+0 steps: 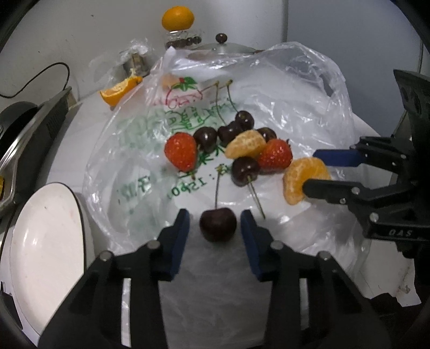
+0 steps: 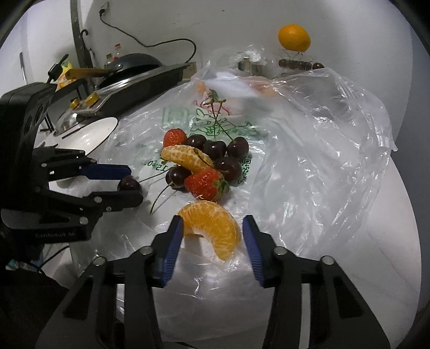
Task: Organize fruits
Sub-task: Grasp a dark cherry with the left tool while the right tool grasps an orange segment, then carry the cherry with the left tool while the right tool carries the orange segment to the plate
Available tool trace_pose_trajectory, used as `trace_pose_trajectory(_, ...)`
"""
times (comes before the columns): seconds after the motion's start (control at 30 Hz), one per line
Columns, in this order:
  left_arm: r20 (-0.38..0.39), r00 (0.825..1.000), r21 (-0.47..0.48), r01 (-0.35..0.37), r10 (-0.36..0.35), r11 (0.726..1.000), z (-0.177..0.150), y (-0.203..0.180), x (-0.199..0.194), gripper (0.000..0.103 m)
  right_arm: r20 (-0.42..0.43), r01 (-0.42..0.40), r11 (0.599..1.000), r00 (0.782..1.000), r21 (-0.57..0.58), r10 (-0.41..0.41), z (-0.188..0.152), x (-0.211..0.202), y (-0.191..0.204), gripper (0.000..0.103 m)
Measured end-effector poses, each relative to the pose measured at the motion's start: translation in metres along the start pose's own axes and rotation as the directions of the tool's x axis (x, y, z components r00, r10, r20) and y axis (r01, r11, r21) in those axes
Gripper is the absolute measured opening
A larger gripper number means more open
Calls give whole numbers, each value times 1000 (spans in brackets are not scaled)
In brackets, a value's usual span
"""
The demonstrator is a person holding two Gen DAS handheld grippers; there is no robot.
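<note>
A dark cherry (image 1: 218,225) with its stem up lies on the clear printed plastic bag (image 1: 295,88) between the blue pads of my left gripper (image 1: 215,213), which is open with a gap on each side. My right gripper (image 2: 212,218) straddles a peeled orange segment (image 2: 212,228). Its left pad touches the segment and a thin gap shows at the right pad, so it counts as open. Behind lies a pile of strawberries (image 2: 205,184), several cherries (image 2: 215,149) and another orange segment (image 2: 185,157). Each gripper shows in the other's view: the right gripper (image 1: 310,169) and the left gripper (image 2: 134,184).
A white plate (image 1: 45,241) sits at the left of the bag. A whole orange (image 1: 177,17) stands on a jar at the back wall, near an orange wedge (image 1: 118,91) and a pot lid (image 1: 223,48). A cooker (image 2: 139,80) with a dark pan (image 2: 134,61) stands far left.
</note>
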State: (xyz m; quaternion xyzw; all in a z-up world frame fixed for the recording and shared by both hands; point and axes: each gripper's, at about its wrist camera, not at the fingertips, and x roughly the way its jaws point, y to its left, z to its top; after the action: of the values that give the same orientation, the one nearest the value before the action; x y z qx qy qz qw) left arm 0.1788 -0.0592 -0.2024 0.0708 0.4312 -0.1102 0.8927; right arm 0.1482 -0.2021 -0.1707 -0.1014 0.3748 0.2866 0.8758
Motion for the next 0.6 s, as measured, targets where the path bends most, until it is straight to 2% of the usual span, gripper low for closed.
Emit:
trace_pose_trajectory(0.2, -9, 1000, -2, 28, -28, 1000, 0, 3, 3, 37, -3, 6, 999, 1000, -41, -6, 1, 5, 5, 42)
trace_pose_trajectory(0.23, -8, 1000, -4, 28, -28, 1000, 0, 3, 3, 32, -3, 5, 999, 1000, -44, -6, 1, 5, 5, 41)
trace_pose_trajectory(0.3, -6, 999, -9, 40, -40, 999, -1, 4, 1, 29, -2, 1, 999, 1000, -46, -1, 0, 5, 4, 39)
trace_pose_trajectory(0.6, 44, 997, -28, 60, -58, 998, 0, 4, -16, 29, 20, 21, 998, 1000, -56, -20, -2, -4, 9, 29)
